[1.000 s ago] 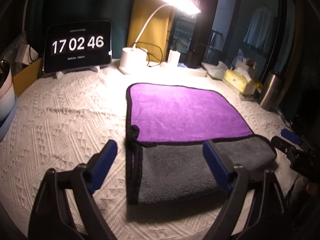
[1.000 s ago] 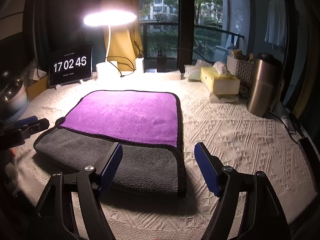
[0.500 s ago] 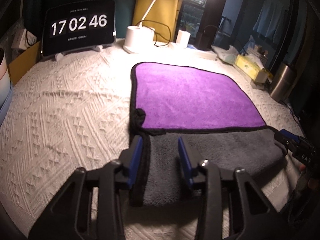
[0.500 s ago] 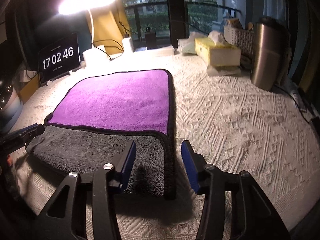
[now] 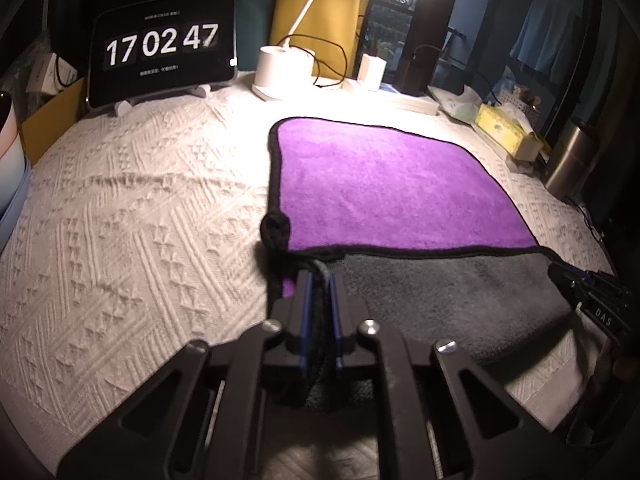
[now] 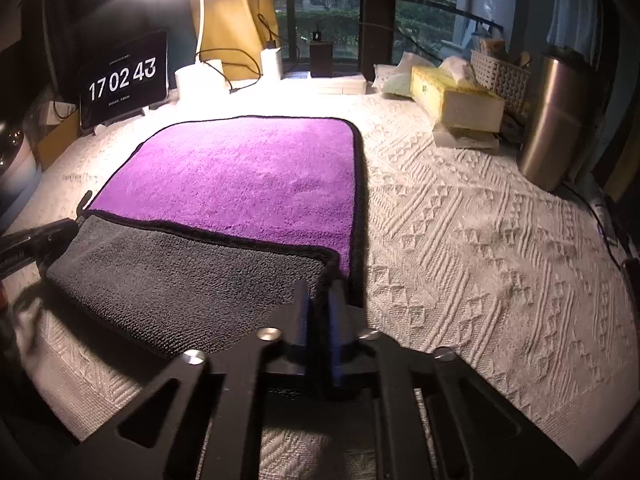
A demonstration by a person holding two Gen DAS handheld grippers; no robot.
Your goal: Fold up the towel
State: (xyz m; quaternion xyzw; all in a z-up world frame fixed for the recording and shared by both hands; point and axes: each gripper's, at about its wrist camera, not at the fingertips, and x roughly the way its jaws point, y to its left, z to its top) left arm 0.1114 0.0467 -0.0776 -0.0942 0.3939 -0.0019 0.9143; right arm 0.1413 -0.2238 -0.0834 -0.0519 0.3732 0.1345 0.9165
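Both grippers have just gone from spread wide to clenched: a second ago their blue-padded fingers straddled the near corners of the purple-and-grey plush towel with black edging, half a second ago they were narrowing, and now the left gripper is pinched on the towel's near left corner and the right gripper on its near right corner, dark cloth visible between the pads in each wrist view. The towel lies on the tabletop, which is covered in a white textured knit cloth; its near strip is already turned over to show the grey side, while the purple face lies flat toward the lamp. With both corners of that folded edge held, the grasp step looks done, and the next move is probably to lift and carry this edge toward the far side to make the fold. Lifting evenly matters, since a soft cloth sags between two holds. As for containers, the yellow tissue box has a white tissue sticking out of its top, and the white slatted basket behind it holds small items I cannot make out. The tall brushed-steel cylinder stands at the right edge, its contents hidden. The tablet clock on a white stand sits well behind the towel.
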